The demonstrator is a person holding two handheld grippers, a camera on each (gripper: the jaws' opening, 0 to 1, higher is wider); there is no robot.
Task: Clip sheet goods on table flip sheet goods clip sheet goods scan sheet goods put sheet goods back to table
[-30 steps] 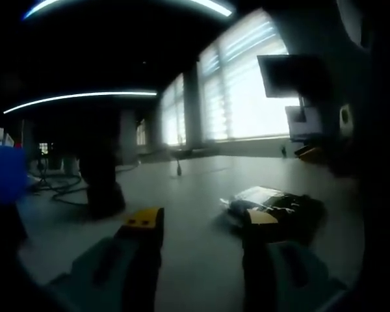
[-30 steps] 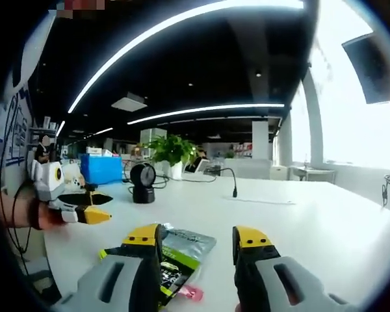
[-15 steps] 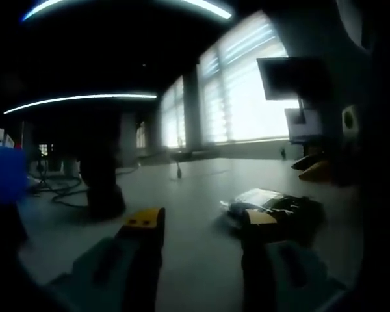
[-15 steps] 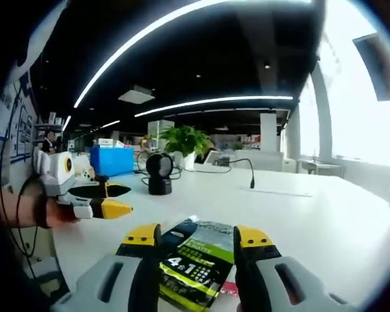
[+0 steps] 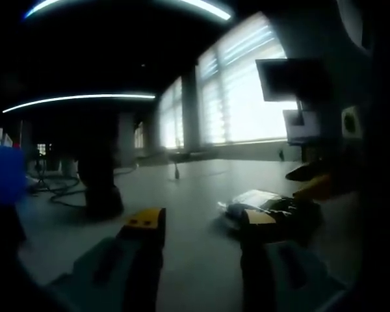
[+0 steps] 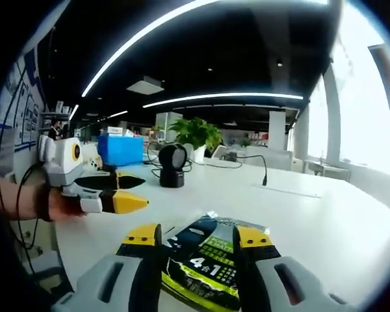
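Observation:
A flat dark packet with green and white print (image 6: 211, 257) lies on the white table (image 6: 325, 221). My right gripper (image 6: 198, 237) is open, its yellow-tipped jaws standing on either side of the packet's near part. To the left of it my left gripper (image 6: 120, 194) hangs above the table, held by a hand, jaws apart. In the dim left gripper view the same packet (image 5: 266, 207) lies ahead to the right, and my left gripper (image 5: 198, 221) is open with nothing between its jaws. The right gripper's yellow tips (image 5: 312, 179) enter from the right.
A black round scanner on a stand (image 6: 172, 166) is at the table's back, seen dark (image 5: 99, 185) in the left gripper view. A blue box (image 6: 120, 149), a potted plant (image 6: 196, 138) and a gooseneck microphone (image 6: 263, 179) stand farther back. Bright windows line the right.
My right gripper has moved forward and left over the table, so the packet now sits between its jaws. The left gripper has held still.

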